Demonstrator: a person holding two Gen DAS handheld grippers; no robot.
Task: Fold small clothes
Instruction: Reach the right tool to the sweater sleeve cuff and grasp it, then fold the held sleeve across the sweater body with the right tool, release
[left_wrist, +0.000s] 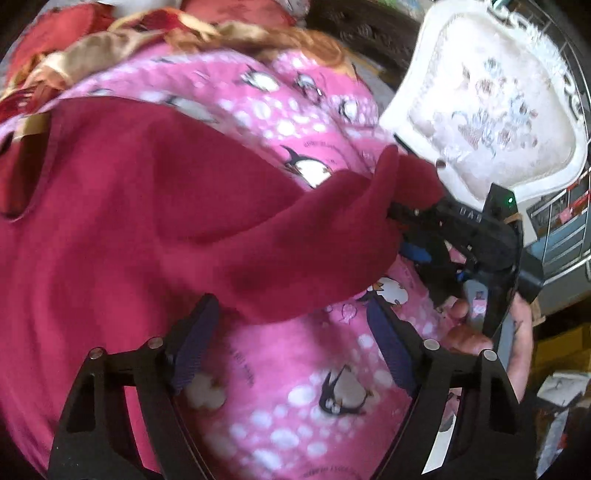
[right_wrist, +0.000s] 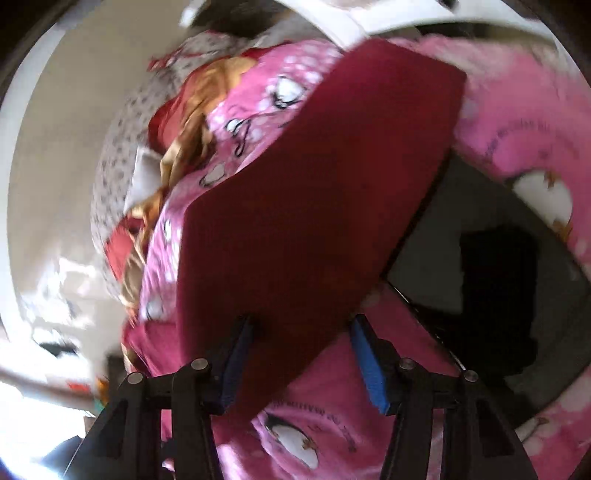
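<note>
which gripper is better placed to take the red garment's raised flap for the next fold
Right, probably. The red garment has its flap running between the spread fingers of the right gripper, so it only needs to close. The left gripper is open and empty over the pink penguin blanket, beside the flap.

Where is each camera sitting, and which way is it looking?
Left wrist: sits on the left gripper, looking along its open fingers at the dark red garment on the pink penguin blanket; the right gripper pinching that garment and the person's hand show too.
Right wrist: sits on the right gripper, looking along its fingers at the dark red garment hanging between them; no hand shows.
Both share the garment, the pink penguin blanket and the gold and red fabric.
</note>
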